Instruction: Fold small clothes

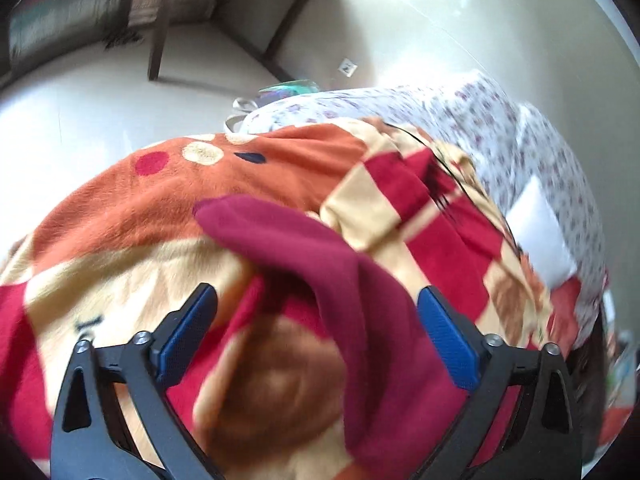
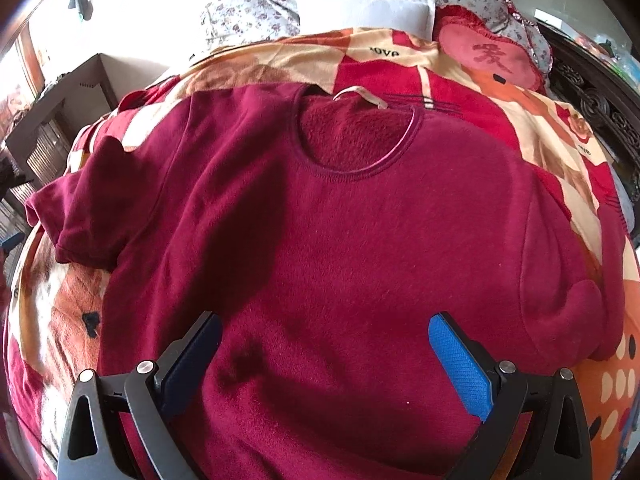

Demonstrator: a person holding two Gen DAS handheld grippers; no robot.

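Observation:
A maroon short-sleeved sweater (image 2: pixel 340 240) lies flat on a red, orange and cream blanket (image 2: pixel 568 128), its round neckline (image 2: pixel 352 168) at the far end. My right gripper (image 2: pixel 325 320) hovers open over the sweater's lower body, with nothing pinched. In the left wrist view, one maroon sleeve (image 1: pixel 304 248) runs across the blanket (image 1: pixel 140 208) and passes between the fingers of my left gripper (image 1: pixel 316 294). It lies close to the right pad (image 1: pixel 448 336). The left jaws stand wide apart and the pads do not press on the cloth. This view is motion-blurred.
Floral bedding (image 1: pixel 500 120) and a white pillow (image 2: pixel 364 10) lie beyond the blanket, with a red heart cushion (image 2: pixel 488 56) to the right. A dark carved bed frame (image 2: pixel 600 96) borders the right side. A wooden chair (image 1: pixel 256 8) stands on the pale floor (image 1: pixel 80 112).

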